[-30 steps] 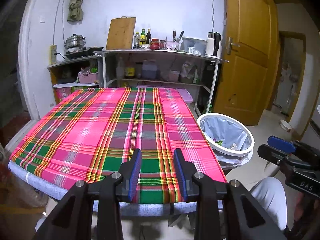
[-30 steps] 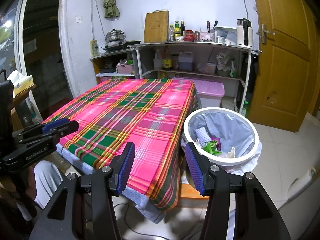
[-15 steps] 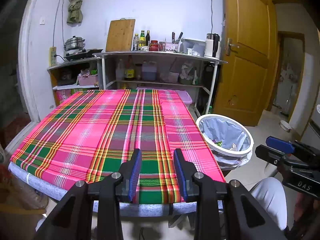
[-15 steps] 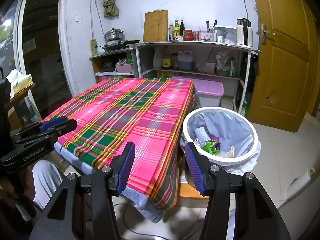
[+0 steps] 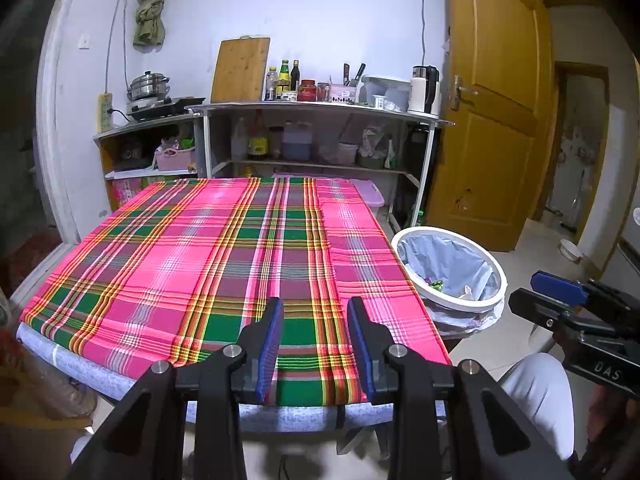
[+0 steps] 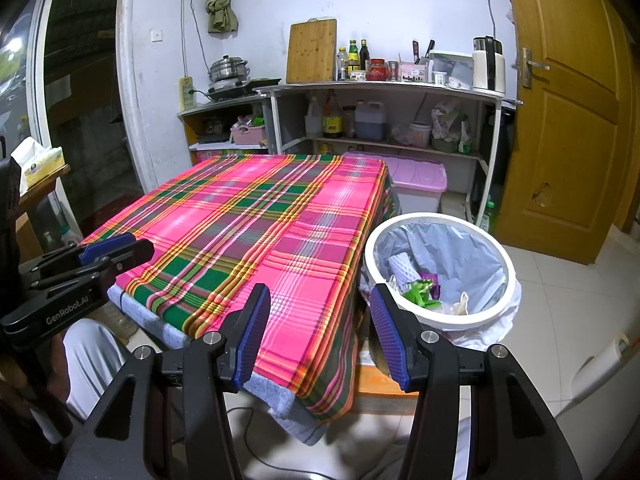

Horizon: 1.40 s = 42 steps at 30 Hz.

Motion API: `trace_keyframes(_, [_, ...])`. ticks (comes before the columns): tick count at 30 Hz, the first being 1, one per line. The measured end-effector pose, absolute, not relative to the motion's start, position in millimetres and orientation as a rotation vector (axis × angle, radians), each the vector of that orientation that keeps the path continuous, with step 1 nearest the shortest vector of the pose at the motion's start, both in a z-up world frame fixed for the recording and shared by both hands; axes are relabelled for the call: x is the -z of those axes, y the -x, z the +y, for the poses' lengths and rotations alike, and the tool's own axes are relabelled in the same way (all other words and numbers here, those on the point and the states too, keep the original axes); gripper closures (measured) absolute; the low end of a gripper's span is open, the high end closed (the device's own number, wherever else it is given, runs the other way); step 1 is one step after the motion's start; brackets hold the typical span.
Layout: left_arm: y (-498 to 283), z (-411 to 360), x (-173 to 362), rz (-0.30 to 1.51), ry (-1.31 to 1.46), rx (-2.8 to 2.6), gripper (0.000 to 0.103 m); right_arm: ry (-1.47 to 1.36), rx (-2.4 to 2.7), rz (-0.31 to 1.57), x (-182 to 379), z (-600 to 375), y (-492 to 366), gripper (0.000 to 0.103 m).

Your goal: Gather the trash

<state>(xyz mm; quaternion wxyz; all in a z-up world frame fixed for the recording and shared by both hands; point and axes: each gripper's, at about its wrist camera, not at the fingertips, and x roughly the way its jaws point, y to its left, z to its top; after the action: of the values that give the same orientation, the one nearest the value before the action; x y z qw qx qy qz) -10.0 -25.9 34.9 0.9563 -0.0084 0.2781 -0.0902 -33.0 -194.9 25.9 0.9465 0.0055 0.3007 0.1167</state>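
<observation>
**Caller:** Nearest to you, your left gripper (image 5: 314, 344) hangs over the near edge of the table, jaws parted with only plaid cloth showing through the gap. Nothing held.

**Spotter:** Same on your other side. Your right gripper (image 6: 316, 334) has its jaws spread wider and empty, aimed at the table's near corner, with the bin just past the right-hand finger.

**Caller:** Moving outward: the plaid tablecloth (image 5: 208, 256) lies flat and bare. I see no scrap left anywhere on it.

**Spotter:** So the trash (image 6: 420, 290) is all in the white bin (image 6: 508, 268) on the floor, tight against the table's side. There's a white foam sleeve, crumpled green and purple wrappers, and a pale scrap of paper.

**Caller:** If you go for any of it, I'd call it feather-light, soft stuff. It'll crush and not break, though glossy wrapper may slide off the pads. Pinch a bunched fold, not a flat face.

**Spotter:** And the bin liner (image 6: 472, 256) is thin film draped over the rim. Grab the gathered overhang if you bag up, and gently, since I'd expect it to tear or stretch.

**Caller:** Beyond that, a pink lidded box (image 6: 416, 174) sits behind the bin, then the shelving (image 5: 320, 108) with bottles and a kettle on the far wall. None of it looks like trash to me.
</observation>
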Motion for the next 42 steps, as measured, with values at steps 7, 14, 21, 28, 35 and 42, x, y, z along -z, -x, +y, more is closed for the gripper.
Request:
trace_keyframes(7, [10.3, -25.8, -34.9, 0.566, 0.018, 0.182, 0.070, -0.009, -0.237, 0.612, -25.6, -195.7, 33.0, 0.050])
trace_keyframes(14, [10.2, -25.7, -34.9, 0.565, 0.018, 0.183, 0.070, -0.009, -0.237, 0.615, -24.8, -198.9, 33.5, 0.050])
trace_keyframes(21, [10.1, -25.8, -34.8, 0.565, 0.018, 0.183, 0.070, -0.008, -0.237, 0.614, -25.1, -197.0, 33.2, 0.050])
trace_keyframes(28, [10.3, -25.7, -35.2, 0.566, 0.019, 0.184, 0.070, -0.008, -0.237, 0.615, -25.1, -196.1, 33.2, 0.050])
trace_keyframes(35, [10.5, -25.0, -34.4, 0.567, 0.020, 0.183, 0.070, -0.007, -0.236, 0.614, -24.8, -198.8, 34.0, 0.050])
trace_keyframes(42, [11.9, -23.9, -33.1, 0.567, 0.018, 0.180, 0.070, -0.006, -0.236, 0.615, -24.7, -199.0, 34.1, 0.050])
